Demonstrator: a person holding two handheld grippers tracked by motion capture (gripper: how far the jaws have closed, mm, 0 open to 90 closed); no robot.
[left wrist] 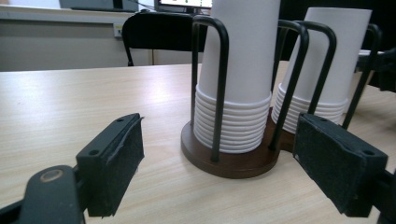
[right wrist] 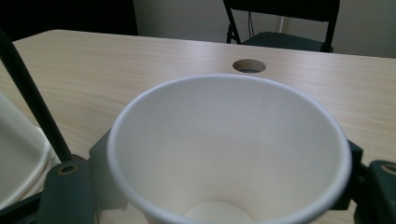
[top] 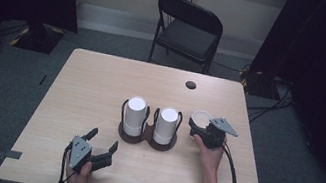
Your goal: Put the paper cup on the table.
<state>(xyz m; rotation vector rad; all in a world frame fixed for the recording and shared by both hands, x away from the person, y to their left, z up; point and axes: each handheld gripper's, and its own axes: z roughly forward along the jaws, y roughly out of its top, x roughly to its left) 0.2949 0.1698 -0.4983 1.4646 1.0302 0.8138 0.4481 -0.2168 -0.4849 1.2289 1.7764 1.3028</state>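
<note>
A white paper cup (top: 201,116) stands upright on the table at the right, its mouth open (right wrist: 224,154). My right gripper (top: 202,124) reaches around it from the near side, black jaws (right wrist: 226,158) set against both sides of the cup. Left of it, a dark wooden holder (top: 147,142) with black wire loops carries two stacks of upturned white cups (top: 135,114) (top: 166,125). My left gripper (top: 103,139) rests near the table's front edge, open and empty, pointing at the holder (left wrist: 233,163) and the left stack (left wrist: 238,84) from a short distance.
A black folding chair (top: 189,30) stands beyond the table's far edge. A round cable hole (top: 191,85) (right wrist: 249,66) sits in the tabletop (top: 101,85) behind the cup. A black cable (top: 230,174) trails from the right gripper toward the front edge.
</note>
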